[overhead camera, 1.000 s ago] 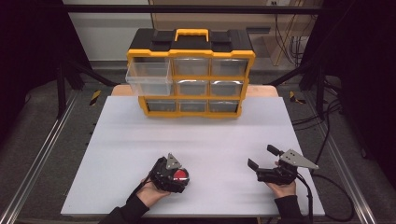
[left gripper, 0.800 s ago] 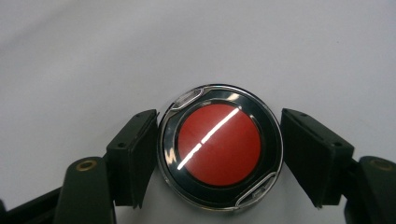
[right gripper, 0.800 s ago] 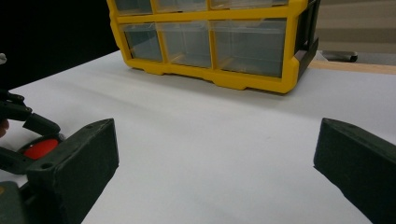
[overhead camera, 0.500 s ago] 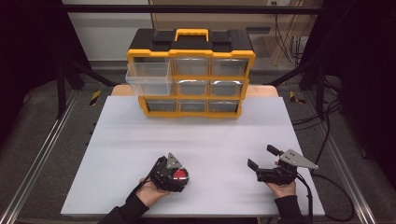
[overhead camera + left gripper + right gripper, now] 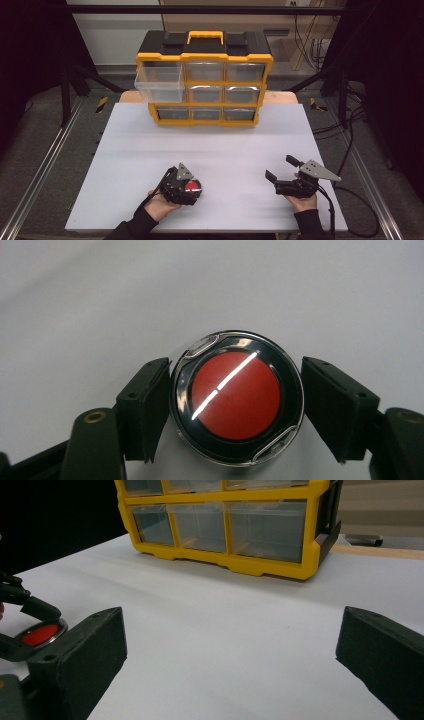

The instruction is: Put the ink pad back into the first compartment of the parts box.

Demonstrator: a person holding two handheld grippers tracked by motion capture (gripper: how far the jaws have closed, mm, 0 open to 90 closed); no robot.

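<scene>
Resting on the white table well in front of the yellow drawer cabinet, the round red-topped tin sits between the jaws of the left gripper, which flank it closely, the left jaw about touching its rim. The right gripper, to the right of the tin and equally far from the cabinet, has its jaws spread wide around nothing.

A yellow-and-black plastic drawer cabinet stands at the upper middle of the high view, on the far edge of the white rectangular tabletop. Its clear top-left drawer juts out to the left. At lower centre lies a round red-faced black disc, between the left gripper's jaws. At lower right sits the right gripper, well apart.
</scene>
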